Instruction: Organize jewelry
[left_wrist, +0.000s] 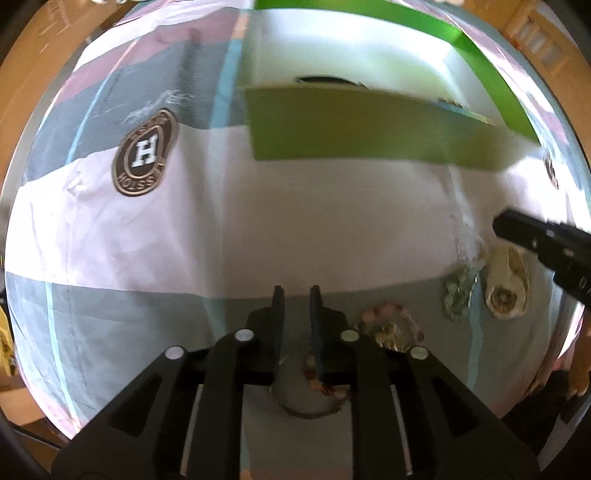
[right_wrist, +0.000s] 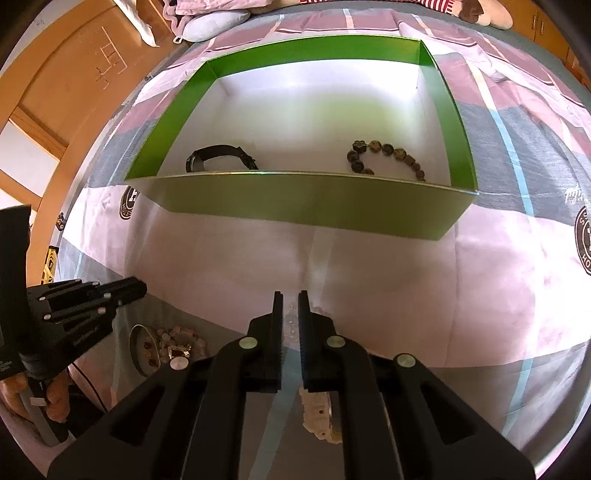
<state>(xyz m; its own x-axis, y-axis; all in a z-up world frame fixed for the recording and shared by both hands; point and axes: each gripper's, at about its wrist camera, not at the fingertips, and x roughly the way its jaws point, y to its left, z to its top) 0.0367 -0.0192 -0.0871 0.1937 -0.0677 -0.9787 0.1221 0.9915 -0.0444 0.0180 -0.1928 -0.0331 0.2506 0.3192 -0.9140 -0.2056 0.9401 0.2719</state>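
Jewelry was split between two places when you reached this point: part of it already in the green box (right_wrist: 303, 206), part still out on the patchwork bedsheet (right_wrist: 406, 295). Inside the box, against its near wall, lay a black watch (right_wrist: 218, 157) on the left and a dark beaded bracelet (right_wrist: 384, 155) on the right, well apart from each other. That much of the sorting looked done.

What you had left sat on the sheet near your grippers. Below the left gripper (left_wrist: 297, 295) lay a metal bangle (left_wrist: 295, 406) with a pink beaded bracelet (left_wrist: 391, 314) draped over and beside it, plus a small gold-coloured piece (left_wrist: 388, 334) among the beads. Further right were a pale green stone bracelet (left_wrist: 458, 295) and a cream-coloured watch (left_wrist: 506, 288), the two just beside each other.

Your left gripper's jaws stood narrowly apart with nothing visibly pinched at the tips; one finger crossed the pink beads lower down, but I could not tell whether it was lifting them. Your right gripper (right_wrist: 290, 295) was likewise only slightly parted, and something clear and glinting showed in the gap, too faint to say whether it was gripped. The cream watch lay under that gripper, near its fingers.

By my count, two pieces were stowed and about five remained, so you were less than halfway through.
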